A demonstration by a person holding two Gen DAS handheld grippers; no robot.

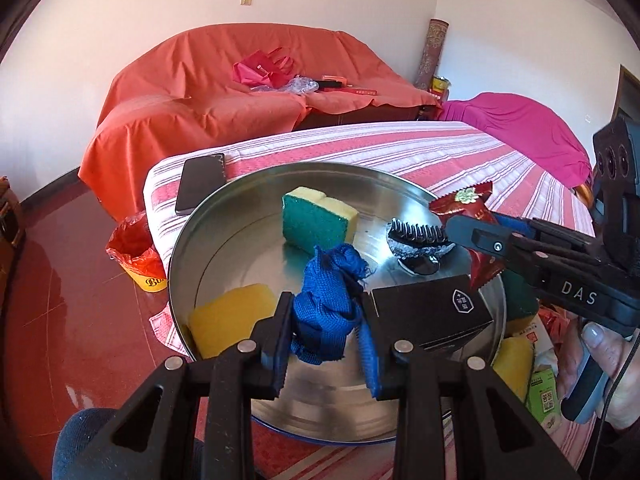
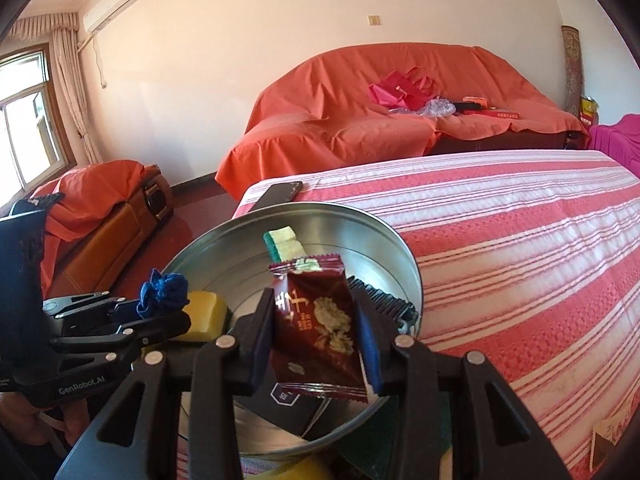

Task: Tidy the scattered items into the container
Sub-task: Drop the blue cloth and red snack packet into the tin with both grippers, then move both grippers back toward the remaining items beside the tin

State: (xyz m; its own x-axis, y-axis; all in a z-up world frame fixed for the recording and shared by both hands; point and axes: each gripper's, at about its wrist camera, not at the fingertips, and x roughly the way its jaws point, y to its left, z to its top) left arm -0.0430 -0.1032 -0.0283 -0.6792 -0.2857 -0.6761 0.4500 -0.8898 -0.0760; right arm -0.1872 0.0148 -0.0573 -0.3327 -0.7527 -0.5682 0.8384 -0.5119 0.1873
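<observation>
A round metal tin (image 1: 208, 240) (image 2: 240, 236) sits on the striped table. Inside lie a green-and-yellow sponge (image 1: 316, 222) (image 2: 282, 244), a yellow sponge (image 1: 228, 318) (image 2: 204, 314), a black hair claw clip (image 1: 420, 238) (image 2: 384, 300) and a black box (image 1: 430, 312) (image 2: 288, 404). My left gripper (image 1: 326, 320) is shut on a bundle of blue webbing strap (image 1: 330, 300) (image 2: 164, 292) over the tin. My right gripper (image 2: 316, 332) is shut on a dark red snack packet (image 2: 316, 328) (image 1: 464, 204) above the tin's right side.
A black phone (image 1: 200, 182) (image 2: 280, 194) lies beyond the tin. Another yellow sponge (image 1: 514, 364), a green carton (image 1: 546, 396) and red wrappers lie right of the tin. A yellow bin with a red bag (image 1: 138, 256) stands on the floor. Orange-covered sofa (image 1: 240, 100) behind.
</observation>
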